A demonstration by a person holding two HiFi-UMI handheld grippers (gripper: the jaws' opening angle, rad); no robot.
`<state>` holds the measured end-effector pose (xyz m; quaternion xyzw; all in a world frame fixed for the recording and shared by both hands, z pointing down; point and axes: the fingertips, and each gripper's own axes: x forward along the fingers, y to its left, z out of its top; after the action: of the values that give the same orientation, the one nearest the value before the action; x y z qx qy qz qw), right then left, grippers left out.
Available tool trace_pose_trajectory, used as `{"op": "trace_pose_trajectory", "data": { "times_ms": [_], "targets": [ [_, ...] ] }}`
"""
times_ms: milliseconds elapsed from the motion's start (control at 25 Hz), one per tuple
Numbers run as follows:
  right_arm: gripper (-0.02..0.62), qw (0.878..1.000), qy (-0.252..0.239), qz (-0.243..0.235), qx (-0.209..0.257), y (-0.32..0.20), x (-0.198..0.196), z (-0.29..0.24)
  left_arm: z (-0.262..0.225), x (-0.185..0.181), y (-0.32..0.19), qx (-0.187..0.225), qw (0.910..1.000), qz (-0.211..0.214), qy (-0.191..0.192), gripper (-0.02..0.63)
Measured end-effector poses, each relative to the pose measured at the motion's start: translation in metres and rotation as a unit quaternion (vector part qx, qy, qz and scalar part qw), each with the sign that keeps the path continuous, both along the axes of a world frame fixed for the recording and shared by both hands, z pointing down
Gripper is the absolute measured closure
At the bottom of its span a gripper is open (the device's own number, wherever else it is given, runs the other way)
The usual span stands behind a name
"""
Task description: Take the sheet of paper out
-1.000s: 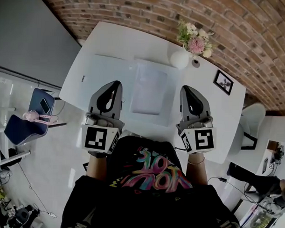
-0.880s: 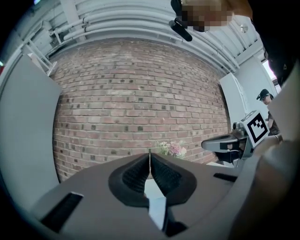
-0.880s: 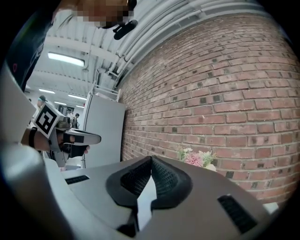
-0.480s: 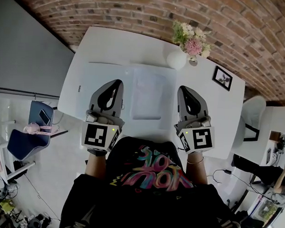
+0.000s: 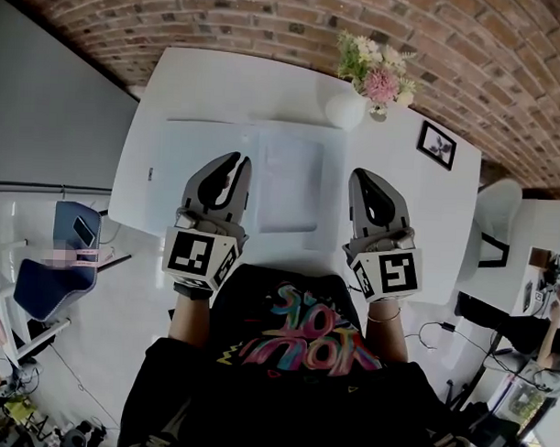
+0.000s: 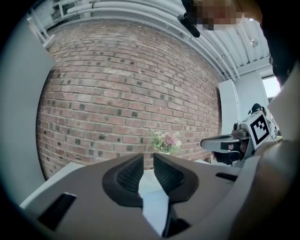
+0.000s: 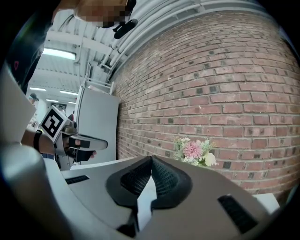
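Shows a white table (image 5: pixel 175 77) from above, with the sheet of paper (image 5: pixel 289 183) lying flat near its middle, apparently within a clear sleeve (image 5: pixel 186 160) that spreads wider to the left. Cannot confirm from these views whether that cover is a sleeve or an opened folder.

Sets the sheet's long axis running away from the person, roughly parallel to both tools. Places the sheet between the two grippers and a little ahead of their tips: rightward of the left gripper (image 5: pixel 232 161), leftward of the right gripper (image 5: pixel 366 177). Puts the left tips just beside the sheet's left edge and over the cover's left half in the picture; leaves the right tips somewhat further off, over bare table. Favours the left hand, as a judgement, for the first reach.

Left gripper view: jaws narrowly apart, having just been opening, with nothing between the pads (image 6: pixel 129 176). Right gripper view: jaws closed tip to tip, holding nothing. Points both tools nearly level, toward a vase of flowers (image 5: pixel 346 108) and a picture frame (image 5: pixel 438 146) at the far side. Gives no clear reading of tip height above the table.
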<state>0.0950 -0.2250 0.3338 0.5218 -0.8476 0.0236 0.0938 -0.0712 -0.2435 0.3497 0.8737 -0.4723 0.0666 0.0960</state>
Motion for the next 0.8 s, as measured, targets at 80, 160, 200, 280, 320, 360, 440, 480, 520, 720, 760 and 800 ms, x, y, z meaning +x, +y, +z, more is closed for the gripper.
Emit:
{"op": "trace_pose_trajectory", "data": {
  "times_ms": [80, 160, 200, 280, 320, 360, 440, 480, 520, 720, 760, 800],
  "targets": [
    [0.575, 1.000, 0.001, -0.001, -0.004, -0.001, 0.000, 0.004, 0.009, 0.005, 0.000, -0.023, 0.9997, 0.014, -0.001, 0.491],
    [0.575, 1.000, 0.002, -0.002, -0.007, -0.002, 0.000, 0.007, 0.017, 0.009, -0.001, -0.027, 0.9993, 0.024, 0.005, 0.485],
    [0.575, 1.000, 0.003, -0.002, -0.009, -0.003, 0.000, 0.009, 0.021, 0.011, -0.001, -0.029, 0.9992, 0.027, 0.007, 0.479],
    [0.577, 1.000, 0.005, -0.003, -0.011, -0.005, -0.001, 0.012, 0.032, 0.013, -0.001, -0.049, 0.9982, 0.036, 0.000, 0.462],
    [0.575, 1.000, 0.004, -0.004, -0.013, -0.006, -0.001, 0.013, 0.038, 0.015, -0.001, -0.060, 0.9974, 0.040, -0.006, 0.459],
    [0.575, 1.000, 0.004, -0.004, -0.014, -0.006, -0.001, 0.015, 0.044, 0.016, -0.001, -0.068, 0.9967, 0.044, -0.009, 0.456],
    [0.575, 1.000, 0.004, -0.005, -0.018, -0.007, -0.001, 0.018, 0.055, 0.020, -0.003, -0.072, 0.9963, 0.047, -0.004, 0.442],
    [0.577, 1.000, 0.004, -0.005, -0.020, -0.007, -0.001, 0.020, 0.059, 0.021, -0.004, -0.070, 0.9964, 0.048, 0.001, 0.433],
    [0.575, 1.000, 0.005, -0.005, -0.022, -0.007, 0.000, 0.021, 0.064, 0.022, -0.006, -0.071, 0.9962, 0.049, 0.001, 0.430],
    [0.577, 1.000, 0.006, -0.004, -0.029, -0.010, 0.001, 0.026, 0.091, 0.021, -0.010, -0.093, 0.9944, 0.051, -0.005, 0.417],
    [0.575, 1.000, 0.006, -0.004, -0.031, -0.010, 0.002, 0.027, 0.098, 0.022, -0.010, -0.100, 0.9936, 0.052, -0.008, 0.417],
    [0.575, 0.999, 0.006, -0.003, -0.032, -0.010, 0.003, 0.028, 0.105, 0.022, -0.010, -0.107, 0.9928, 0.053, -0.009, 0.417]
  ]
}}
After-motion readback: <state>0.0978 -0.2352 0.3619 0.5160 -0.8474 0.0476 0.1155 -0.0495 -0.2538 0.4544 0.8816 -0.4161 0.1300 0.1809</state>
